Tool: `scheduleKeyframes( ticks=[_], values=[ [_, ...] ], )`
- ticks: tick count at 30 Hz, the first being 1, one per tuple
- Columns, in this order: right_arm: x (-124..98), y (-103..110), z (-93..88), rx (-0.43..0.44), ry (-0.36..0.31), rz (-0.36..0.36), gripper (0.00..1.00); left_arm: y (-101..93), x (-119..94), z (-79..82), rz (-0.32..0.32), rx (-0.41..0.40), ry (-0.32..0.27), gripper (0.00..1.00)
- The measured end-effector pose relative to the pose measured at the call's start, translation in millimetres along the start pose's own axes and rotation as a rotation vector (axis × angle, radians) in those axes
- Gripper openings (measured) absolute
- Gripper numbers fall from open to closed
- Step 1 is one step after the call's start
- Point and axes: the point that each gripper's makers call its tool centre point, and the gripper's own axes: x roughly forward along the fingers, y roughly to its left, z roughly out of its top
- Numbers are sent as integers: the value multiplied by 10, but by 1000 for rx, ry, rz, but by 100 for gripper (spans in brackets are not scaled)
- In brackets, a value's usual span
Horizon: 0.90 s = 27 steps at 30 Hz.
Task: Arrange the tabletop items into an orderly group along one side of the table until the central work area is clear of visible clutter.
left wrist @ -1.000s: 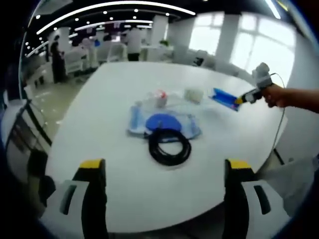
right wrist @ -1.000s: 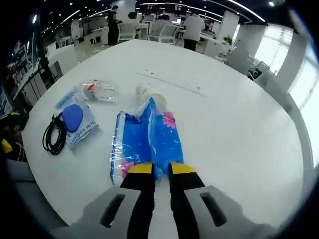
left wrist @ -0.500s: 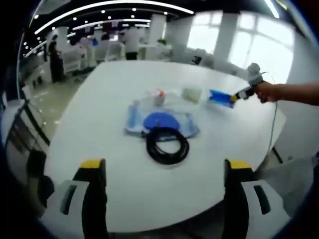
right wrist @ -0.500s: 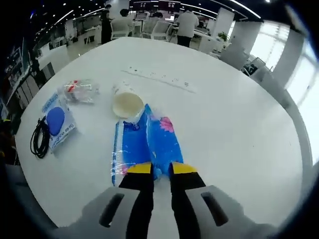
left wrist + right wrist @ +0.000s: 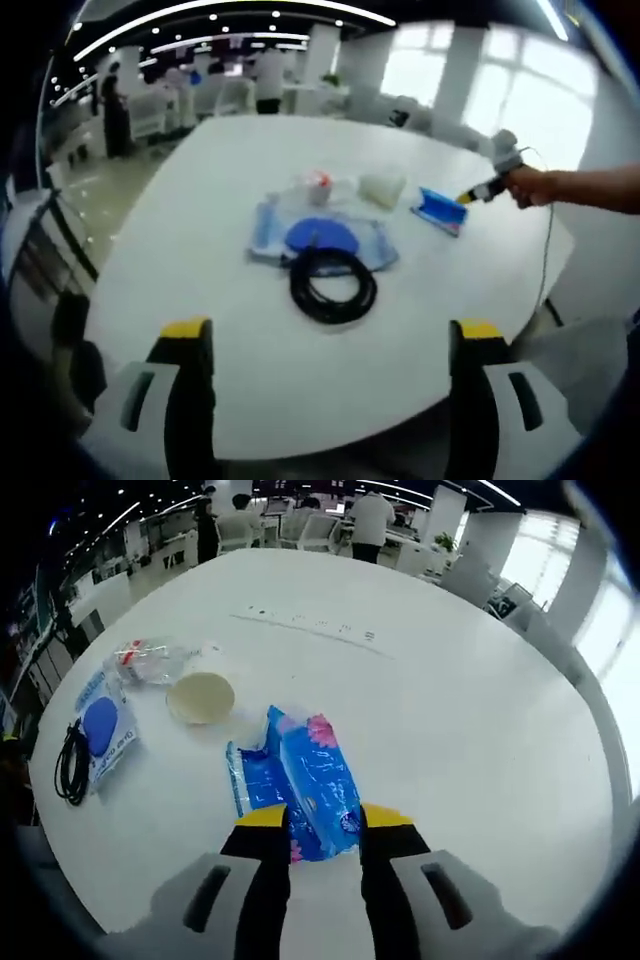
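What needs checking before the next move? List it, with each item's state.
1. Right gripper shut on the blue packet: ok.
2. Left gripper open and free: ok.
3. Packet lying on the table: ok.
4. Paper cup apart from the packet: ok.
5. Black cable off the centre: not ok; it lies mid-table against the blue pouch.
6. Clear wrapper's contents: cannot tell.

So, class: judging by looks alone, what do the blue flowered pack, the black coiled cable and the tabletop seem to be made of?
Blue flowered pack: thin glossy plastic film, probably; it crinkles and catches glints. Black coiled cable: rubber or plastic sheathing, seemingly matte; it bends into loose loops. Tabletop: smooth white, likely laminate, with a soft sheen from the lights.
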Motion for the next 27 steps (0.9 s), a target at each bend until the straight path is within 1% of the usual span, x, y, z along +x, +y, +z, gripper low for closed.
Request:
scheduleKeyframes(
  ticks=[2, 4, 6, 8, 11, 12, 14, 16, 18, 20, 23, 25, 26, 27],
  values=[
    [-16, -30, -45, 23, -2, -12, 33, -27, 5, -7, -3, 19, 7, 95],
    [-9, -62, -114, 64, 1, -23, 42, -28, 6, -8, -3, 27, 9, 95],
    [-5, -81, -191, 137, 2, -31, 47, -23, 9, -23, -4, 26, 13, 95],
    [-8, -51, -255, 220, -3, -18, 49, -7, 7, -30, 0, 18, 12, 95],
    [1, -59, -329, 242, -10, -34, 53, 8, 5, -23, 4, 7, 7, 95],
    [11, -50, -352, 273, -14, -37, 54, 8, 4, -28, 3, 3, 7, 95],
    [29, -28, -377, 325, -19, -35, 54, 5, 4, -33, 1, 2, 9, 95],
    [235, -152, -368, 349, -16, -42, 54, 1, 2, -34, 1, 7, 10, 95],
    [266, -136, -376, 358, -14, -44, 53, -6, 4, -32, 0, 12, 11, 95],
    [260, -102, -381, 385, 1, -35, 53, -10, 1, -37, -1, 17, 13, 95],
    [319, -127, -375, 398, 8, -39, 51, -4, 0, -42, -3, 16, 15, 95],
    [358, -152, -389, 401, 19, -47, 47, -2, -2, -38, -2, 14, 12, 95],
    [358, -110, -443, 405, 28, -51, 44, -1, -1, -38, -2, 12, 12, 95],
    [357, -105, -472, 420, 43, -55, 37, 3, 0, -42, -2, 12, 13, 95]
  ],
)
